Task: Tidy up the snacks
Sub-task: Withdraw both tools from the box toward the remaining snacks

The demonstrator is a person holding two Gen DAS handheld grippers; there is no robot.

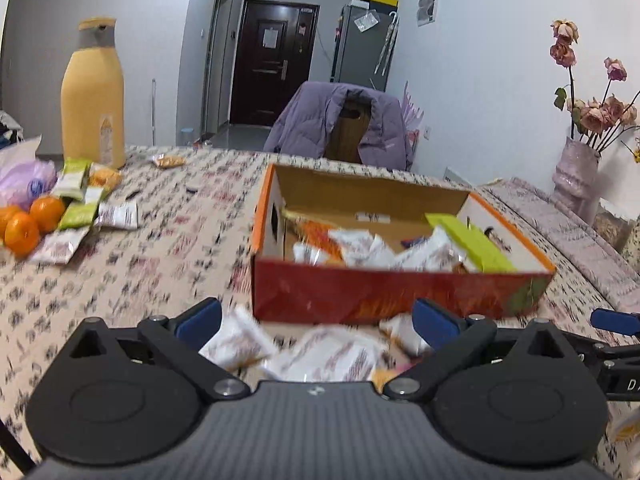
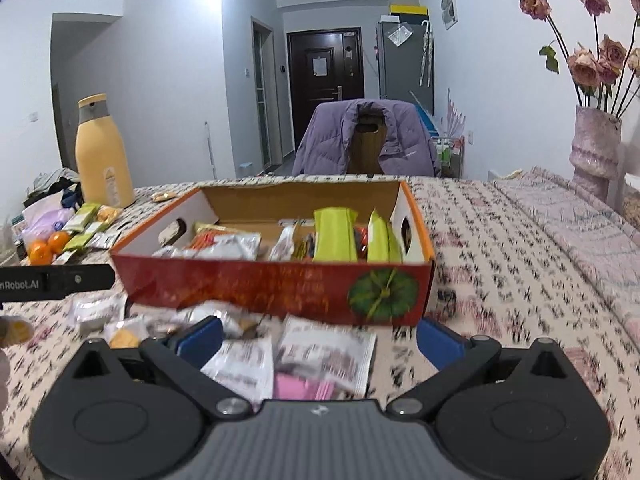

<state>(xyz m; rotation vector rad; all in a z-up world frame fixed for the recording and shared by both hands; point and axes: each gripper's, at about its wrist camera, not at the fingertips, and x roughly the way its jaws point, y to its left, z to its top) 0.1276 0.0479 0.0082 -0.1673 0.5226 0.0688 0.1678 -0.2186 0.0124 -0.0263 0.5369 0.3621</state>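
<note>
The left gripper (image 1: 317,318) is showing a matt black frame with a ribbed grey centre plate, a small pale logo sitting at the plate's far edge. Two round black housings with raised discs are flanking that plate, each topped by a triangular cut-out. Angled black link bars are running from silver pivot screws to two blue rubber-padded fingers (image 1: 199,317). The right gripper (image 2: 319,336) is showing the same build and blue fingers (image 2: 439,343). In its view, the left gripper's black side bar is carrying white lettering ending "nRobot.AI".
</note>
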